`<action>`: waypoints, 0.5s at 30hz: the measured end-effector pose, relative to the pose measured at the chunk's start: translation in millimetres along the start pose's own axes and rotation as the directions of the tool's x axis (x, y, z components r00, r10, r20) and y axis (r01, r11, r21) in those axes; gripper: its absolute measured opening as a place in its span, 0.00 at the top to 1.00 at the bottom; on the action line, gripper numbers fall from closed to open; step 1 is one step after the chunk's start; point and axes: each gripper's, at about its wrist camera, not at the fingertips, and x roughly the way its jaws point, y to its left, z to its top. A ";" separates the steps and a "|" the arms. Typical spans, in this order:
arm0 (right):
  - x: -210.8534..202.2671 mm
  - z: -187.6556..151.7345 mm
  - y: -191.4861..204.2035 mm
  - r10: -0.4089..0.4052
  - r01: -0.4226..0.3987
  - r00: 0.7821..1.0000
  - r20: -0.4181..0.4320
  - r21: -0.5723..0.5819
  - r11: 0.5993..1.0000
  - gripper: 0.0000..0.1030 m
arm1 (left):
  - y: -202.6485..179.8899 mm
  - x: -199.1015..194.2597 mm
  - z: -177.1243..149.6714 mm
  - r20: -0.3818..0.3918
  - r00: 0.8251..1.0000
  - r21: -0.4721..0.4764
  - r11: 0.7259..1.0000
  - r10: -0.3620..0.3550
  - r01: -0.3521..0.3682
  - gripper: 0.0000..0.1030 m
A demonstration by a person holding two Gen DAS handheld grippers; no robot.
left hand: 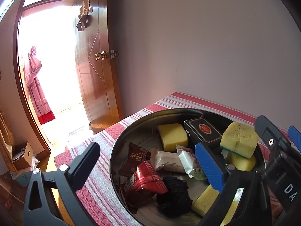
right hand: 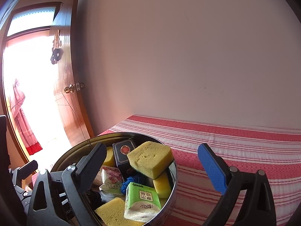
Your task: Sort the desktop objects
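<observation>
The round metal tin (left hand: 120, 145) sits on the bench's red-and-white striped cloth (left hand: 97, 197), near the corner by the open wooden door (left hand: 94, 71). Left of the tin, the left gripper (left hand: 148, 162) hangs with its jaws spread wide and empty. Inside the tin lie red snack packets (left hand: 144, 177), a black box (left hand: 203, 130), yellow sponges (left hand: 239, 139) and a green tissue pack (right hand: 143, 199). Right of the tin, the right gripper (right hand: 156, 160) holds nothing, its jaws wide apart
</observation>
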 end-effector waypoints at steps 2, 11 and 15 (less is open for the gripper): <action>-5.0 -1.3 -3.2 0.014 -0.014 1.000 0.007 0.013 1.000 0.03 | 1.2 -0.8 -3.4 -0.015 1.000 0.003 1.000 -0.002 0.002 0.01; -28.2 -7.4 -3.8 -0.002 0.001 0.998 0.066 0.020 1.000 0.03 | 14.4 -22.3 -18.9 -0.024 0.999 0.006 1.000 -0.027 0.027 0.00; -46.6 -11.6 -2.6 -0.030 0.027 0.996 0.081 0.031 0.999 0.03 | 18.5 -32.8 -23.3 -0.012 1.000 0.017 1.000 -0.026 0.026 0.00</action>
